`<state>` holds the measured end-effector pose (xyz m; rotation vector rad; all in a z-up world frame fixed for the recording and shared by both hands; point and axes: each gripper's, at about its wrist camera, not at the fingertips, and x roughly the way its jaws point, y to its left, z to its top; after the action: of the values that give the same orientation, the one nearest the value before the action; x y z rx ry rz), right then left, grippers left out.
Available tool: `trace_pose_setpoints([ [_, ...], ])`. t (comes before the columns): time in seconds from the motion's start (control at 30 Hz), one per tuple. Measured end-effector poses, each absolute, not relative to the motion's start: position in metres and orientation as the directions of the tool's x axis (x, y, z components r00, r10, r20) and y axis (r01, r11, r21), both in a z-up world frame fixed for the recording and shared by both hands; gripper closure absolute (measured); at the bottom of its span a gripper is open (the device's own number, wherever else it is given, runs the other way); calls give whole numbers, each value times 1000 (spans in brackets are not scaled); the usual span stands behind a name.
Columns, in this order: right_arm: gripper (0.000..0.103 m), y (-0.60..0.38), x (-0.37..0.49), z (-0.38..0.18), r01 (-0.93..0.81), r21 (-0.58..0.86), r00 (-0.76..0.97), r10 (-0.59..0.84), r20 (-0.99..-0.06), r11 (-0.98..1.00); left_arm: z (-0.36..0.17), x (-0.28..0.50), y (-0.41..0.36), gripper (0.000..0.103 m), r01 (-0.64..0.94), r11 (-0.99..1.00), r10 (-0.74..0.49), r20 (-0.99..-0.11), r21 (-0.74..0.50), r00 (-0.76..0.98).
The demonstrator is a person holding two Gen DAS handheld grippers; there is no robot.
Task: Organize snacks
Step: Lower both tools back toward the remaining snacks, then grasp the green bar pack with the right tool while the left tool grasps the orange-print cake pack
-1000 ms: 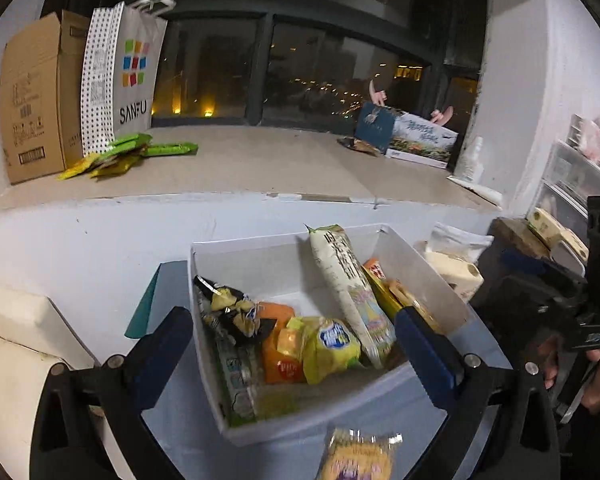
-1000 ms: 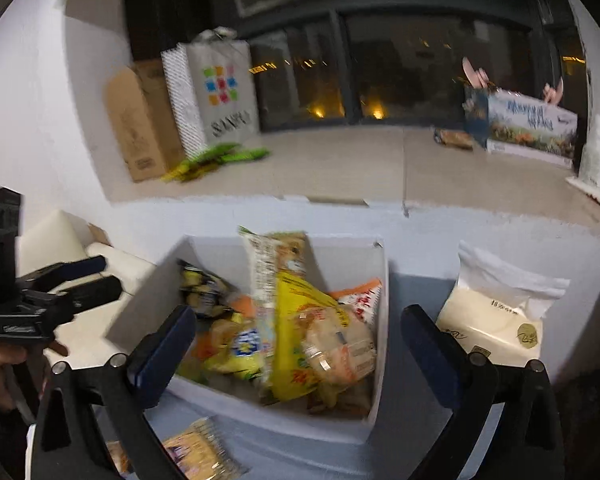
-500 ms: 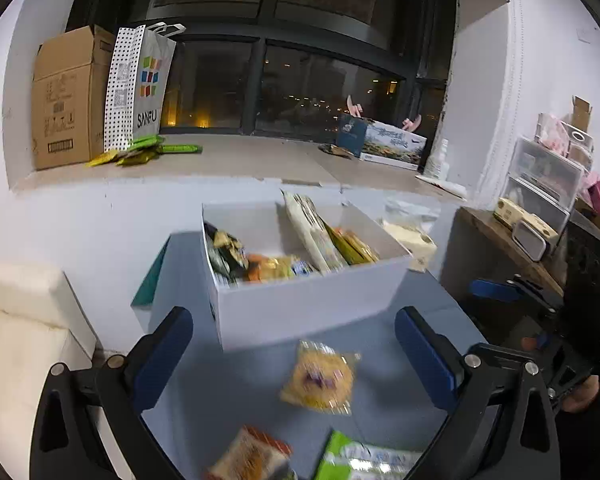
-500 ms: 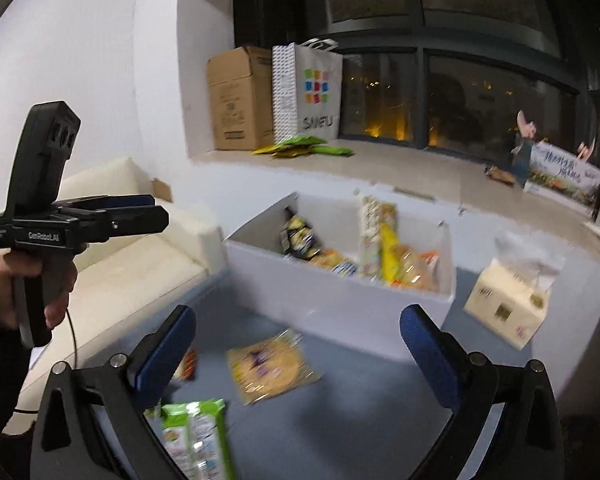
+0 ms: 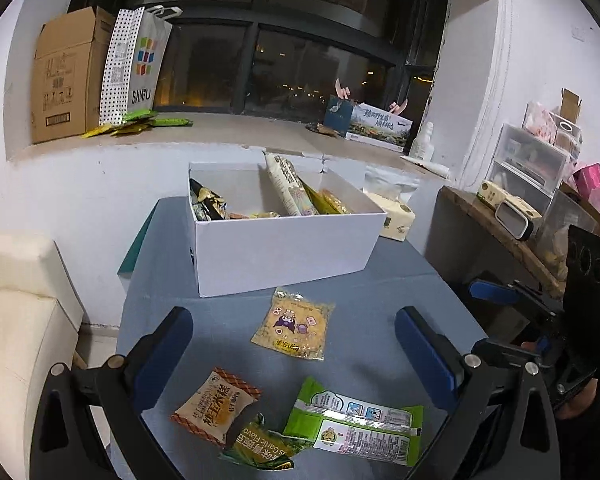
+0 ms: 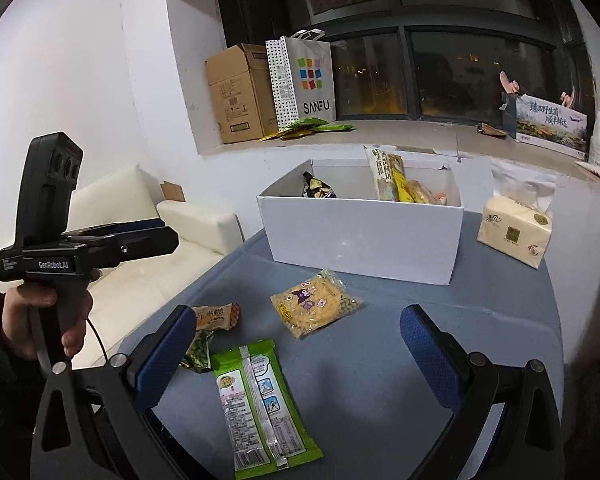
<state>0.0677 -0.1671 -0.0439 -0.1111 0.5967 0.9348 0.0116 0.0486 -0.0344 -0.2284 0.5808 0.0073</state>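
Both our claws are spread wide and carrying nothing: left claw [image 5: 296, 354], right claw [image 6: 298, 350]. White box [image 5: 288, 248] sits at the far side of the bench [image 5: 380, 320], already holding several snacks. Four packets lie loose before it: yellow pack [image 5: 294, 324], orange pack [image 5: 216, 404], green pack [image 6: 260, 400], dark-green pack [image 5: 260, 448].

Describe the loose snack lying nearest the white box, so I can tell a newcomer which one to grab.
Start at the white box on the blue-grey table. Just in front of its near wall lies a flat, clear yellow packet, apart from the other loose snacks nearer the camera. It alone carries a purple cartoon figure; its neighbours are an orange-checked packet, a dark green garlic packet and a long bright green one.
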Motion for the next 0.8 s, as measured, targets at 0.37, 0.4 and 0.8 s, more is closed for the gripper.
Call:
trace_pose_setpoints([
  [0.37,0,-96,57,-96,-906,47,236,596,-767,420,-36,-16,76,0,-141,968,0,-558,-209,830],
  [0.4,0,-89,55,-105,-915,35,220,572,-790,401,-38,-19,82,0,-152,965,4,-563,-216,827],
  [0.8,34,-62,52,-162,-936,17,150,440,-886,353,-52,-27,101,0,-201,954,34,-582,-224,813],
])
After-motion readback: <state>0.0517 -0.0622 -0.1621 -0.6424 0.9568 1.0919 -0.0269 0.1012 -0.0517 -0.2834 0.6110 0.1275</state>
